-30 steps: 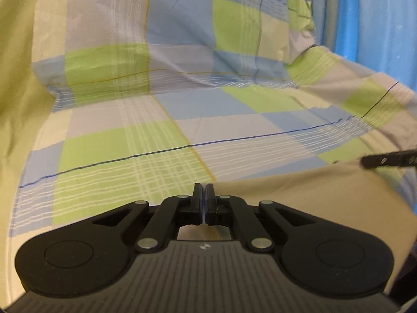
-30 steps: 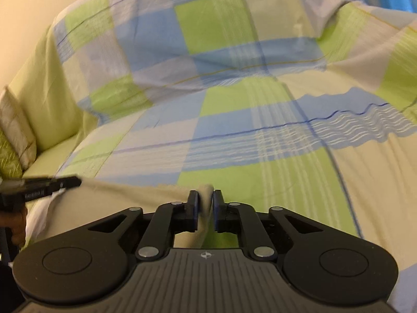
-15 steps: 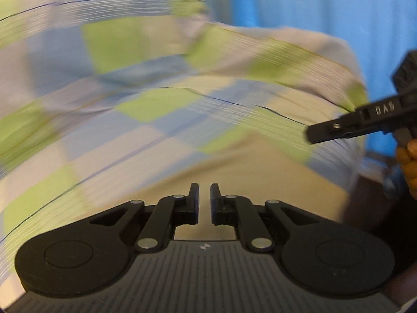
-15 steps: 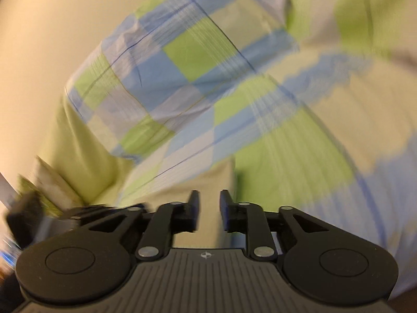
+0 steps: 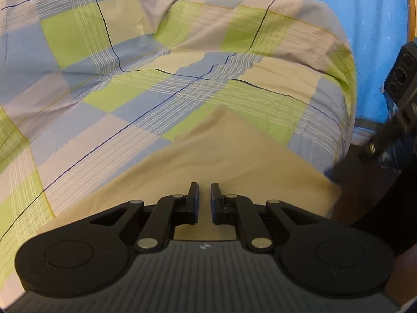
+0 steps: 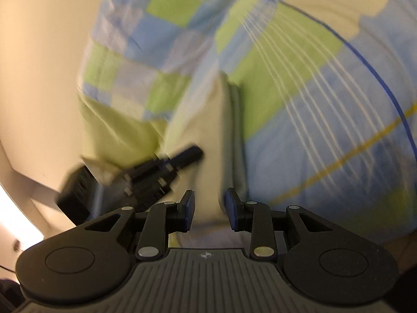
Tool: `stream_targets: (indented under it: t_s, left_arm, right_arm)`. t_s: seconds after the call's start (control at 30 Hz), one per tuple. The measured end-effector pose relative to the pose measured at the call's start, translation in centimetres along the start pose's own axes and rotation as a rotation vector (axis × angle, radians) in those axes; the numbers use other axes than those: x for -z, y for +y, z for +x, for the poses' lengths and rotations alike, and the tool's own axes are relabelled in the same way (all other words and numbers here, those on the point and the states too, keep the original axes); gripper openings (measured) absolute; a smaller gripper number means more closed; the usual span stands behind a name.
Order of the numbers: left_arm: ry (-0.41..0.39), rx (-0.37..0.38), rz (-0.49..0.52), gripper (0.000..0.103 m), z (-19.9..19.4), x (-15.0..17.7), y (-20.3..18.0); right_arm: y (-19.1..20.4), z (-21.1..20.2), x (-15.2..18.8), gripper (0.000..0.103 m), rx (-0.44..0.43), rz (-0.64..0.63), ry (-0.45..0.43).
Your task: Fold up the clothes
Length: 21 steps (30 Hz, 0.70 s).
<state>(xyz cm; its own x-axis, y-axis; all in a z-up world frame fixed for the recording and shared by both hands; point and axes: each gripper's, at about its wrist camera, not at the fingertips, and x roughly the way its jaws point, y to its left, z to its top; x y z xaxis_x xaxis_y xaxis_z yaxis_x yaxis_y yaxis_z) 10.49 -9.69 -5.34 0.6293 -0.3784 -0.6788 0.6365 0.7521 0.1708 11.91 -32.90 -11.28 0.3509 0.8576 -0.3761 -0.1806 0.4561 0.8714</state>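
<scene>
Underneath, checked bedsheet [image 5: 135, 99]; blue curtain [image 5: 372, 34] behind.

Beige garment [image 5: 221, 156]; green-blue-cream plaid sheet [image 5: 130, 78]; blue curtain [image 5: 370, 26].

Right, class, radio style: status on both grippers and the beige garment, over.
Left gripper open, empty. Right gripper open, beige garment edge between its fingers, unclamped. Garment flat on checked sheet. Nothing in the way.
</scene>
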Motion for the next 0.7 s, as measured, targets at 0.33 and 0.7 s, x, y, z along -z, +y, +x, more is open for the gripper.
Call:
stream_targets:
  t_s: [0.33, 0.7]
  left_arm:
    - [0.031, -0.037, 0.078, 0.011, 0.6, -0.8, -0.5]
    - [-0.042, -0.057, 0.068, 0.014, -0.4, -0.4, -0.4]
  right_arm:
    - [2.7, 0.4, -4.2, 0.031, 0.112, -0.199, -0.168]
    - [3.5, 6.1, -9.6, 0.009, 0.051, -0.253, -0.088]
